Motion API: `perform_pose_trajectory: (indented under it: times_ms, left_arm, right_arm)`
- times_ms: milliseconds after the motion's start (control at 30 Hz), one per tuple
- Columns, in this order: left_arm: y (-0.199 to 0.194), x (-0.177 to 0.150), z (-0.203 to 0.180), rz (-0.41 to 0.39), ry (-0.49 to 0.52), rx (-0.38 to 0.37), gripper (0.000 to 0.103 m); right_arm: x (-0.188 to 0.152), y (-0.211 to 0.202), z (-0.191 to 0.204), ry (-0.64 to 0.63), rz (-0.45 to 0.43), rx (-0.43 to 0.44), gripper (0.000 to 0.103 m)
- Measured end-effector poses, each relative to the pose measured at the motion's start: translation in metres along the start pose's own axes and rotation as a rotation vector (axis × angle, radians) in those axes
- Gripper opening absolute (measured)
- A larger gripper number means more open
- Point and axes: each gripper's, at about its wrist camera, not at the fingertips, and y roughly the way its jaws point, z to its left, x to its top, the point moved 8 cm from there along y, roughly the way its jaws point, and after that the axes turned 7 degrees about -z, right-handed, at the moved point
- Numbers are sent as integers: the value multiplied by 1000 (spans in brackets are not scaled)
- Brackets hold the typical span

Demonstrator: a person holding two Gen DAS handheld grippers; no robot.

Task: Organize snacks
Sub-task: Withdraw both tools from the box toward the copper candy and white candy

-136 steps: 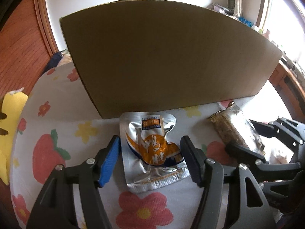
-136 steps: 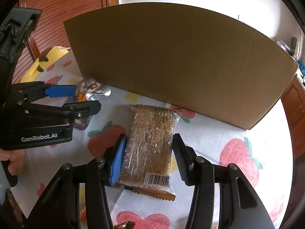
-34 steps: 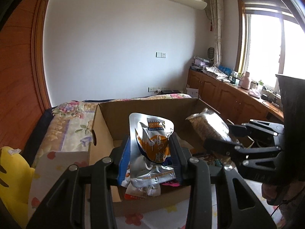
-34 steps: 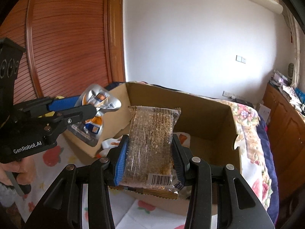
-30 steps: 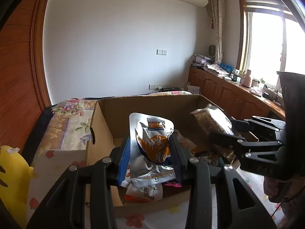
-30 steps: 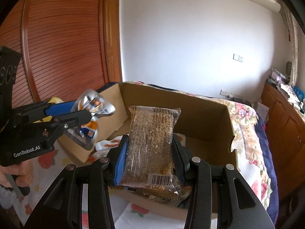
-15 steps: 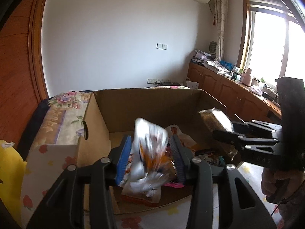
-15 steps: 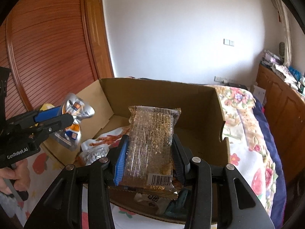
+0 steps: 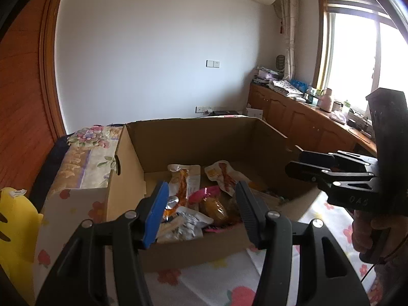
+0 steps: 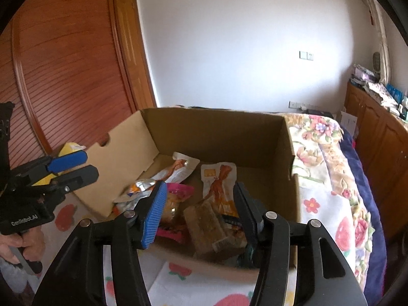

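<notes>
floral bedspread (image 10: 329, 153), wooden cabinets (image 9: 301, 125), perhaps clutter atop.

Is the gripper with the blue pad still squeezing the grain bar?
No, the right gripper has just opened its jaws, and the grain bar now lies loose in the box.

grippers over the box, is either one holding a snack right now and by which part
Nothing is held. The left gripper and right gripper have just been opening, with nothing between the fingers; the silver pouch and grain bar lie in the cardboard box.
</notes>
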Motion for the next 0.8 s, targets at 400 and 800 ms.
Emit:
perform_pose_trajectory:
  times_ms: [400, 800]
  left_arm:
    - [-57, -33, -29, 22, 46, -14, 55]
    - [-75, -89, -51, 91, 97, -21, 55]
  right_arm:
    - [-42, -89, 9, -21, 16, -9, 55]
    - [-103, -107, 12, -25, 99, -28, 55]
